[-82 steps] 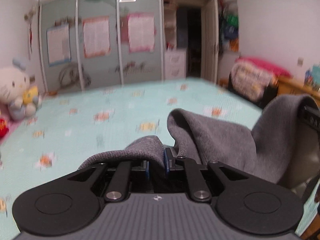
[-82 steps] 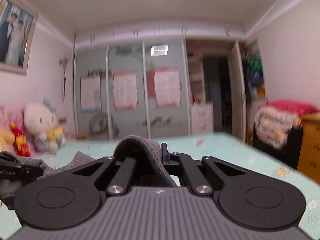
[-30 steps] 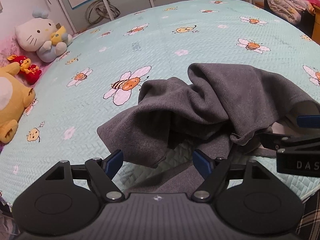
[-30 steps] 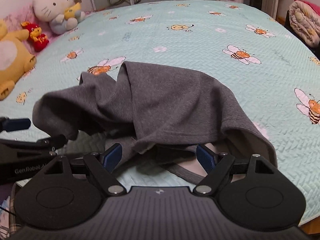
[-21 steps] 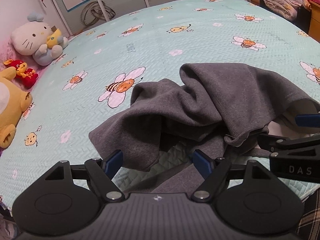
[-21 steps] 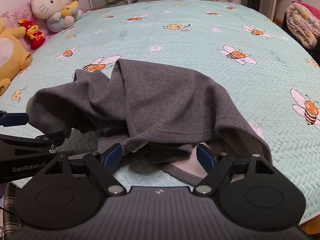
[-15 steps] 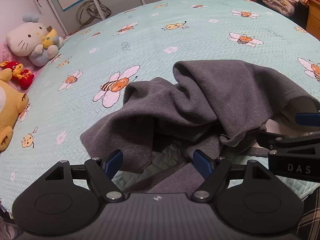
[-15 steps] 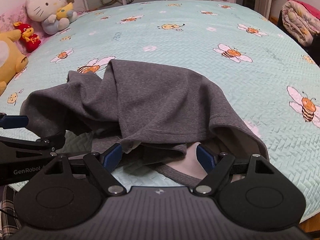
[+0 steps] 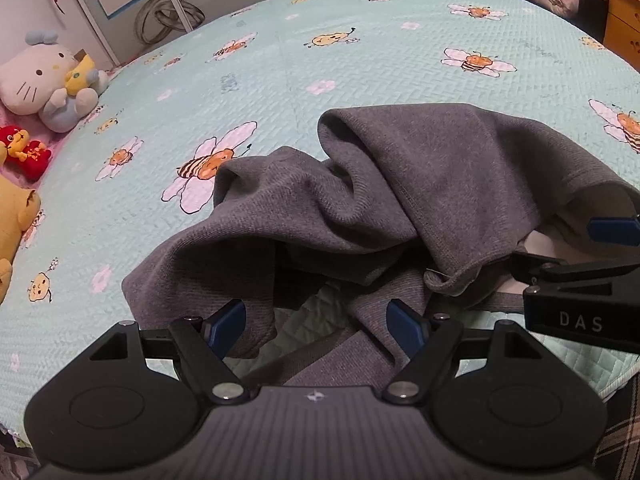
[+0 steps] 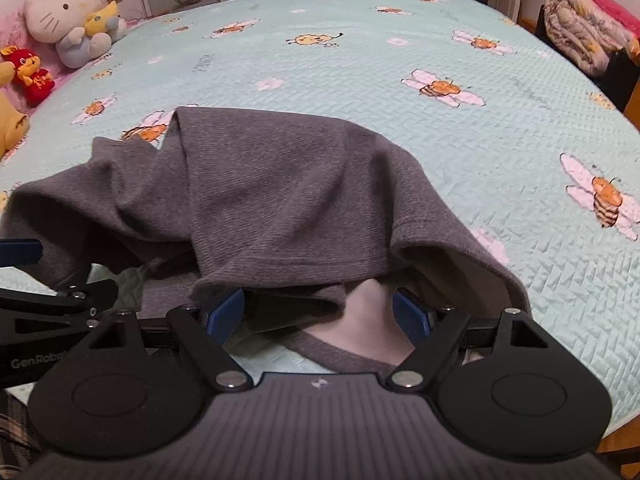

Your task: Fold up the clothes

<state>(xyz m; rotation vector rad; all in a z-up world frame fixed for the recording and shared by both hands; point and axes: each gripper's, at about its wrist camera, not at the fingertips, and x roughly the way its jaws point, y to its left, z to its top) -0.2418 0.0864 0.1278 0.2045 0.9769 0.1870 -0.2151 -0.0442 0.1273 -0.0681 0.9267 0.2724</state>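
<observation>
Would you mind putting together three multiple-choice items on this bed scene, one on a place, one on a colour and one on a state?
1. Where does the garment lie?
A. on the bed's near edge
B. on the far pillows
C. on the floor

2. What colour is the garment?
A. red
B. grey
C. white

3. How do the two grippers stand?
A. both shut on cloth
B. one open, one shut
C. both open

Key: 1 A, the grey garment lies bunched on the bedspread just ahead of the grippers; 2 B, its knit is plain grey; 3 C, the left gripper and right gripper both show blue pads wide apart.
</observation>
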